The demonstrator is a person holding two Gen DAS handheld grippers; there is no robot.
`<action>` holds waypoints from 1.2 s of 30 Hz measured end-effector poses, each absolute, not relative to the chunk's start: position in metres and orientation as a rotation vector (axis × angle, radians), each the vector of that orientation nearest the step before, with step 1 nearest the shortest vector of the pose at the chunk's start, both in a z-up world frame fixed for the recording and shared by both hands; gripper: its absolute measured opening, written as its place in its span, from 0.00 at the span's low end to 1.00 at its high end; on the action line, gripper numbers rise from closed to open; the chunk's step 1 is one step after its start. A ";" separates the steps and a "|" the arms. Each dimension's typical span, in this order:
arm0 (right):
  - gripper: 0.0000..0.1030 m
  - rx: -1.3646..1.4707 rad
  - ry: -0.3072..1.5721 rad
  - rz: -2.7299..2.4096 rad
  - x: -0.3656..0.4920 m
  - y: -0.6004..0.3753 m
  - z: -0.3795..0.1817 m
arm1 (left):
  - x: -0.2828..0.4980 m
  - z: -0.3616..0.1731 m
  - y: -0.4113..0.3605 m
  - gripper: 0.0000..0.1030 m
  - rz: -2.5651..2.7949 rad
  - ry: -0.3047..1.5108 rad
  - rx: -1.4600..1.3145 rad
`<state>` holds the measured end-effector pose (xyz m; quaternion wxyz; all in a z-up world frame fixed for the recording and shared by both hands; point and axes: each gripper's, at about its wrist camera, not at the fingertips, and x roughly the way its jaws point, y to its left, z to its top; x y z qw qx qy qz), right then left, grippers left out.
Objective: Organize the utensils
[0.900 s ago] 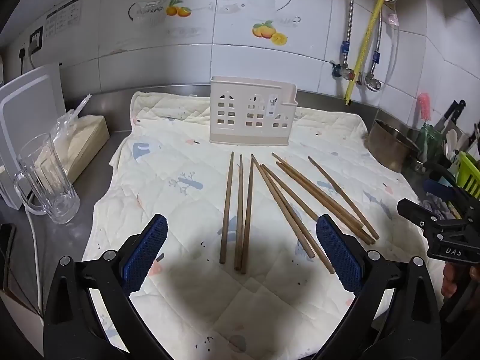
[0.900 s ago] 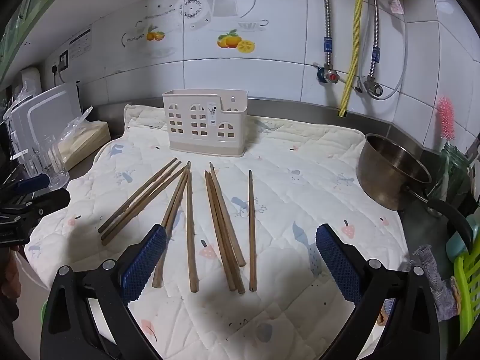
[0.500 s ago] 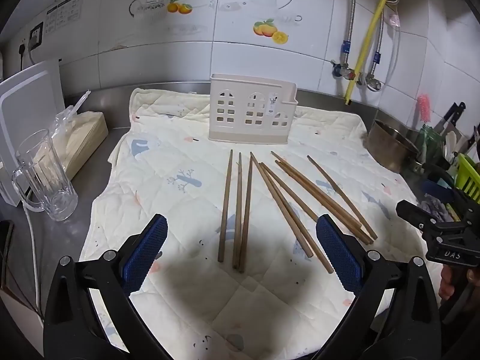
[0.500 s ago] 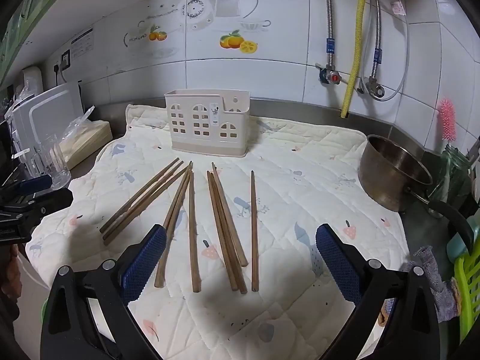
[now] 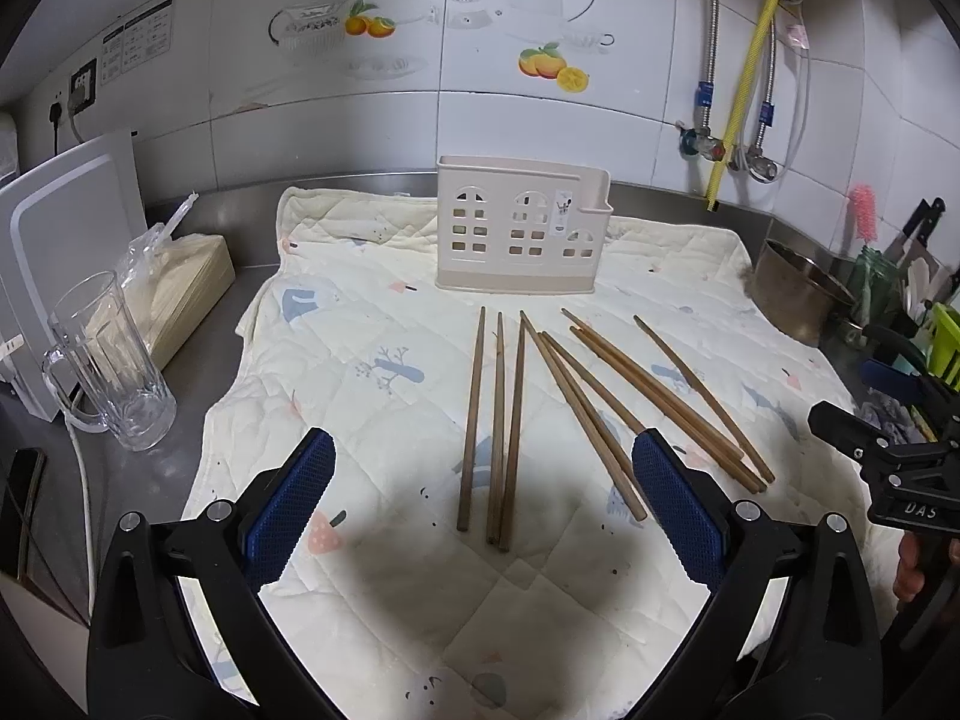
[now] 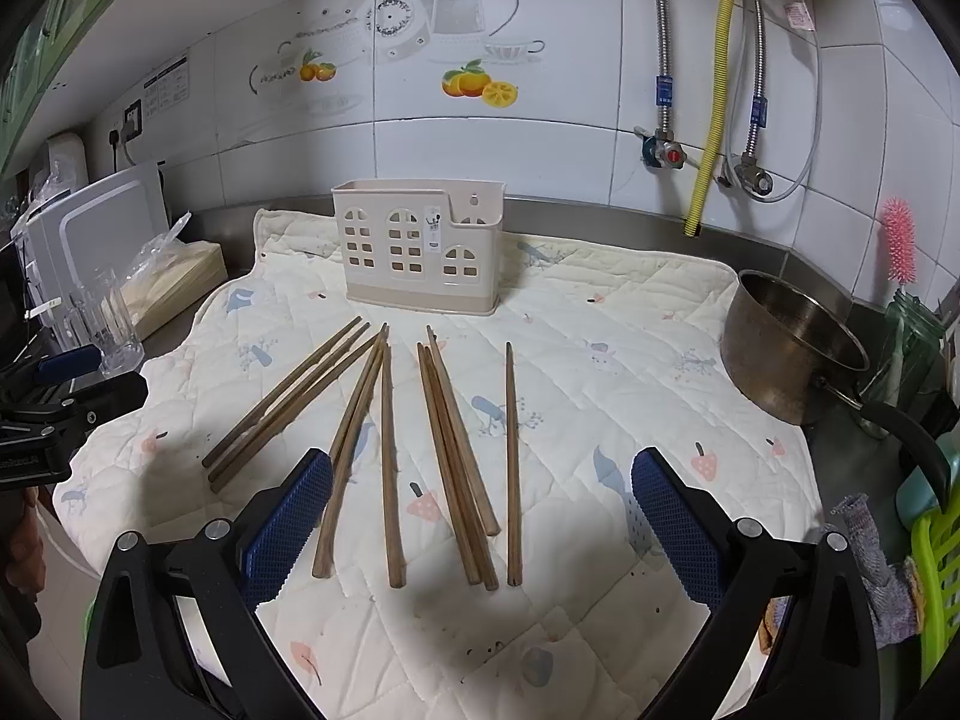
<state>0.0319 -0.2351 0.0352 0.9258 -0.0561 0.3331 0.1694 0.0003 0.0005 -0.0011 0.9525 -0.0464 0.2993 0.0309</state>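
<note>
Several brown wooden chopsticks [image 5: 498,426] lie loose in a fan on a cream quilted cloth [image 5: 360,324]; they also show in the right wrist view [image 6: 390,456]. A beige plastic utensil holder [image 5: 522,225] with window cut-outs stands upright at the cloth's far side, and shows in the right wrist view [image 6: 420,246] too. My left gripper [image 5: 483,504] is open and empty, just short of the near chopstick ends. My right gripper [image 6: 480,522] is open and empty, over the near chopstick ends.
A glass mug [image 5: 111,360], a bagged beige stack [image 5: 180,282] and a white board [image 5: 66,228] stand on the left. A steel pot [image 6: 792,342] sits at the right, with a green rack [image 6: 936,576] and a rag [image 6: 876,570] beyond. A tiled wall with pipes [image 6: 714,90] is behind.
Both grippers have drifted slightly forward toward the chopsticks. Both stay open and empty, and nothing on the cloth has moved.
</note>
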 end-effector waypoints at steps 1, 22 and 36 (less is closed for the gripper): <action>0.94 -0.115 0.683 0.347 0.032 -0.235 0.035 | 0.001 -0.002 0.001 0.95 0.063 0.609 -0.093; 0.94 -0.111 0.685 0.353 0.033 -0.232 0.035 | 0.003 -0.002 -0.001 0.95 0.073 0.616 -0.082; 0.94 -0.111 0.686 0.352 0.033 -0.231 0.035 | 0.005 -0.003 0.000 0.95 0.079 0.617 -0.088</action>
